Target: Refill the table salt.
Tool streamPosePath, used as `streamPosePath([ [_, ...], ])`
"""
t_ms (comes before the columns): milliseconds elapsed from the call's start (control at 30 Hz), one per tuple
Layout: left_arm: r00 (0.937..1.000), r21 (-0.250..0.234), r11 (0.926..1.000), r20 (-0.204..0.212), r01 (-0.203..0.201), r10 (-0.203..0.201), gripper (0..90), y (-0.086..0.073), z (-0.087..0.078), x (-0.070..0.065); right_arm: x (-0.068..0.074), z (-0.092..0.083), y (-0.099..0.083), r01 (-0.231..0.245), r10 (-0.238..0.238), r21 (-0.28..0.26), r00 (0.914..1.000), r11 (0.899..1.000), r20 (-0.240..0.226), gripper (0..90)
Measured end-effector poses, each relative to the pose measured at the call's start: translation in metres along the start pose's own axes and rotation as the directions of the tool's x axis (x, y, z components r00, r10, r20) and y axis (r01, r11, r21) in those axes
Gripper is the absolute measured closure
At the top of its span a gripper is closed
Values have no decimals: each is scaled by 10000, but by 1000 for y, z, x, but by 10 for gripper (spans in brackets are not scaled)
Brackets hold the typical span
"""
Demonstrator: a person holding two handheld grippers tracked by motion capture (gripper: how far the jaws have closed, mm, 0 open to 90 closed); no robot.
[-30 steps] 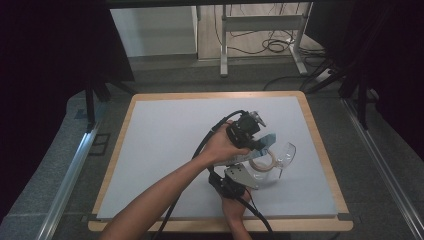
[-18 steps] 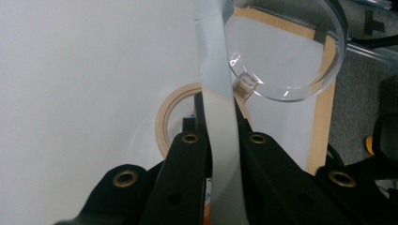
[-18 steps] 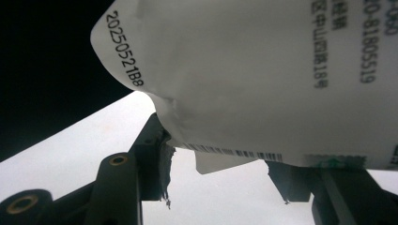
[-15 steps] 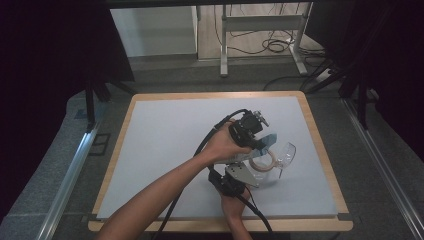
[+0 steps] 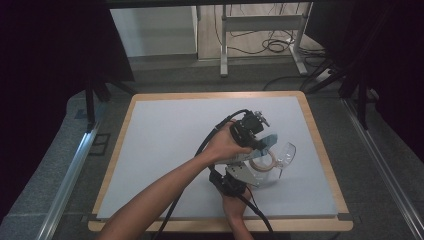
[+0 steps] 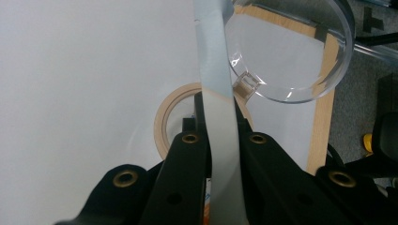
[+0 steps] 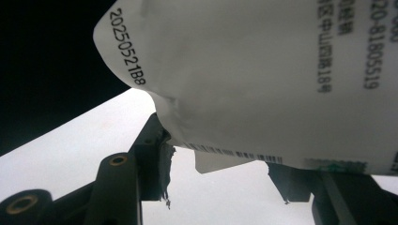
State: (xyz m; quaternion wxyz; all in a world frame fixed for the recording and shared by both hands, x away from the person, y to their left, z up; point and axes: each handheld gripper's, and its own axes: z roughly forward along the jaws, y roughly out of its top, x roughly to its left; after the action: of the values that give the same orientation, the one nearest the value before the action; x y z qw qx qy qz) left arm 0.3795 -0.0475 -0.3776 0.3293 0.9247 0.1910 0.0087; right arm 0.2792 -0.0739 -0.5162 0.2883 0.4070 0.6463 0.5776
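High view: the pale surface (image 5: 165,150) with its wooden rim lies bare across the left and upper frame, free room there. Right of centre, the left hand-held gripper (image 5: 253,137) is above a tape roll (image 5: 264,163) and a clear plastic piece (image 5: 286,156); the right hand-held gripper (image 5: 239,174) sits just below.

Left gripper view: the jaws are clamped on a pale blue strip of tape (image 6: 217,93) running up the frame; the tan roll lies behind, the clear round piece at upper right, near the surface's wooden edge.

Right gripper view: the jaws grip a white printed packet (image 7: 263,79) filling the upper frame.
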Motion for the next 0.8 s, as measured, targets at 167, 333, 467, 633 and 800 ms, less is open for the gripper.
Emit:
streamPosePath([
  [167, 9999, 204, 9997, -38, -118, 119, 900, 4, 1, -1, 0, 0, 1, -101, 101, -68, 9999, 9999, 31, 465],
  [333, 9999, 286, 9995, -23, -133, 134, 900, 6, 1, -2, 0, 0, 4, -78, 78, -108, 10000, 9999, 28, 465],
  [467, 9999, 321, 9994, -13, -160, 160, 900, 7, 0, -1, 1, 0, 4, -11, 12, -135, 10000, 9999, 91, 465],
  [633, 9998, 404, 9990, -41, -167, 169, 900, 8, -1, -2, 1, 0, 6, 74, -72, -153, 9999, 9999, 102, 465],
  [800, 9997, 470, 9987, -78, -215, 219, 900, 9, -2, -3, 3, 0, 8, -54, 56, -174, 10000, 9998, 83, 465],
])
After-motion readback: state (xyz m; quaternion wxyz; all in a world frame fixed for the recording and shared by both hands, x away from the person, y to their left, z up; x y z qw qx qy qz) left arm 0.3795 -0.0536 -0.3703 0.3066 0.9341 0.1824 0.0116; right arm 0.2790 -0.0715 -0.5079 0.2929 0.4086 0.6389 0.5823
